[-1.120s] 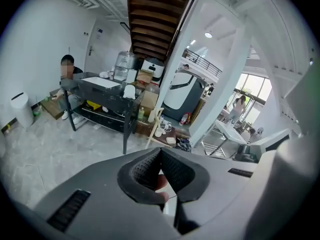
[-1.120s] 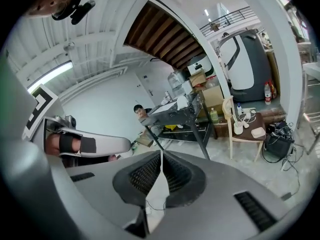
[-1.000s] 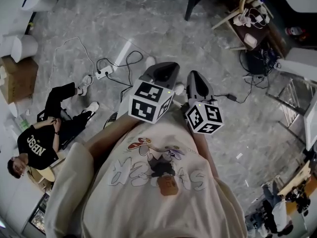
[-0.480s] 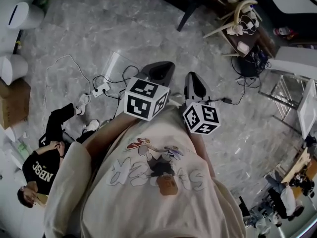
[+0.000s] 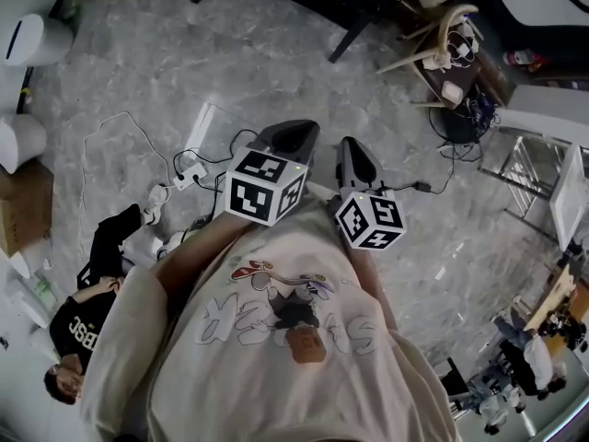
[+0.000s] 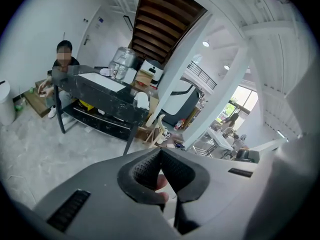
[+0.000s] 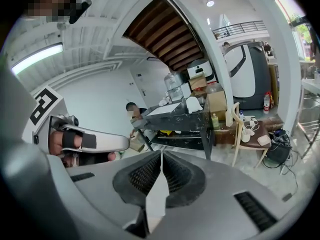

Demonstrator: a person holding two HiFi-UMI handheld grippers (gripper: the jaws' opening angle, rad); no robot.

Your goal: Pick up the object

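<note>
Behind the closed jaws of your left gripper (image 6: 161, 153), only what looks like a fingertip (image 6: 161, 184) shows through the gap; the gripper's body hides the rest of that hand. The clutter (image 6: 122, 69) on top of the black table (image 6: 100, 101) is too small to name. The person (image 6: 63, 64) at the black table's far end is partly covered by it. In the head view your shirt (image 5: 294, 339) and the marker cubes (image 5: 264, 187) hide both hands, and the top edge cuts the black table off

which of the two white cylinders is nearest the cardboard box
The lower white cylinder, just above the cardboard box; the upper white cylinder stands farther off.
</note>
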